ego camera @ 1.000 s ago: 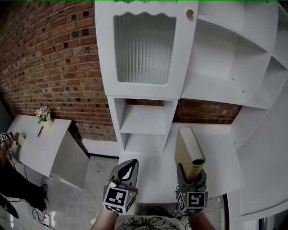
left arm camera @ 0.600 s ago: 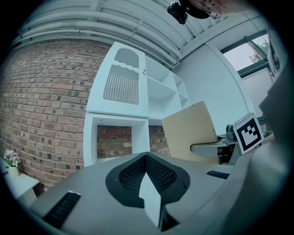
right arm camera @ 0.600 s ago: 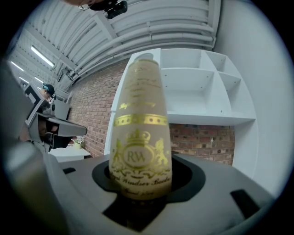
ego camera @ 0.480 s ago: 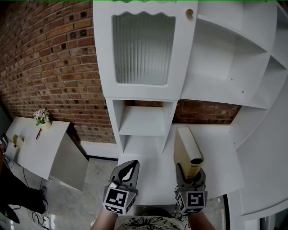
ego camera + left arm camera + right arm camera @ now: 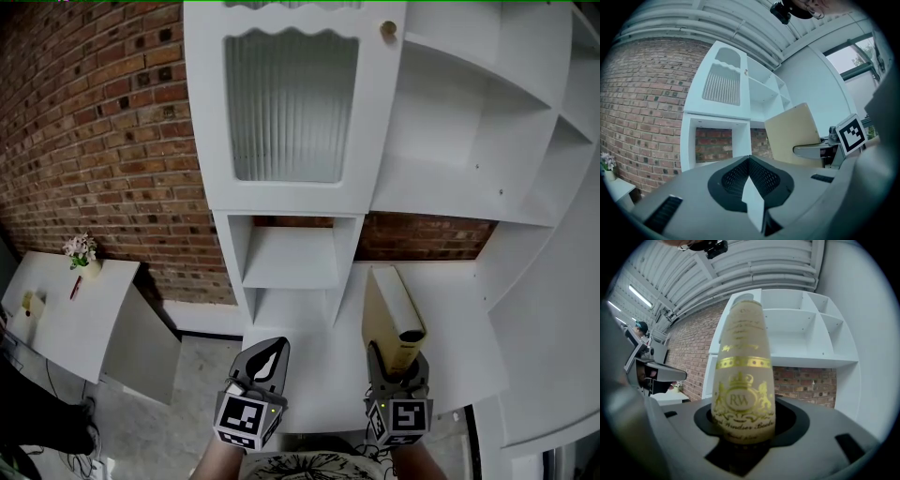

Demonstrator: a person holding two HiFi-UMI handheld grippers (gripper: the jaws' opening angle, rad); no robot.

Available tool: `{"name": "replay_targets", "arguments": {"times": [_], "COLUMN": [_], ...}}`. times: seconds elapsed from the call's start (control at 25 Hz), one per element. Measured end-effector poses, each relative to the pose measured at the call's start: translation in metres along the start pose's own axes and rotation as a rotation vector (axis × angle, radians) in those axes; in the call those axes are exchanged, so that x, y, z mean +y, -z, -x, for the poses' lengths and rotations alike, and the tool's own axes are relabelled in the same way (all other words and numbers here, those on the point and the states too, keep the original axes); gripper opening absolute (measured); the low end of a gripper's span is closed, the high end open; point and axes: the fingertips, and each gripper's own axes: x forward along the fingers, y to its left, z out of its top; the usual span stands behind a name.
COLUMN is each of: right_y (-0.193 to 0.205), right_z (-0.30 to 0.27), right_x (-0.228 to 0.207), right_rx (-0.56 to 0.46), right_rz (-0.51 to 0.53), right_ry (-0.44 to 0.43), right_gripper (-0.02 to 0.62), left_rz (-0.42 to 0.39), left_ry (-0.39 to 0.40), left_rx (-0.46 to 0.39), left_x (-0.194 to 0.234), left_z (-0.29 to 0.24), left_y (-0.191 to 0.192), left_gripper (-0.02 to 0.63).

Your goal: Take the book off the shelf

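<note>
A beige book with a gold-printed spine stands upright in my right gripper, whose jaws are shut on its lower end. It is held in front of the white shelf unit, above the white desk top and clear of the shelves. In the left gripper view the book's cover shows to the right. My left gripper hangs level with the right one, to its left. Its jaws are shut with nothing between them.
A cabinet door with ribbed glass is above the small cubbies. Open white shelves fill the upper right. A brick wall is at the left, with a low white table and a small flower pot below it.
Both grippers and the book stay about where they were. The head view has shifted a little, so the shelf unit and side table sit slightly lower and further left.
</note>
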Motion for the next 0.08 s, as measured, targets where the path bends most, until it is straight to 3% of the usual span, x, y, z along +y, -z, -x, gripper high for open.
{"name": "replay_targets", "arguments": {"times": [0.08], "right_y": [0.0010], "right_z": [-0.0010], "right_x": [-0.0014], "right_rx": [0.003], "right_rz": [0.000], "right_ry": [0.005], "right_gripper": [0.229], "left_rz": [0.001], "left_ry": [0.000], "left_rx": [-0.002], "left_x": [0.0010], "left_z": [-0.0015], "left_y": [-0.0003], "left_gripper": [0.003]}}
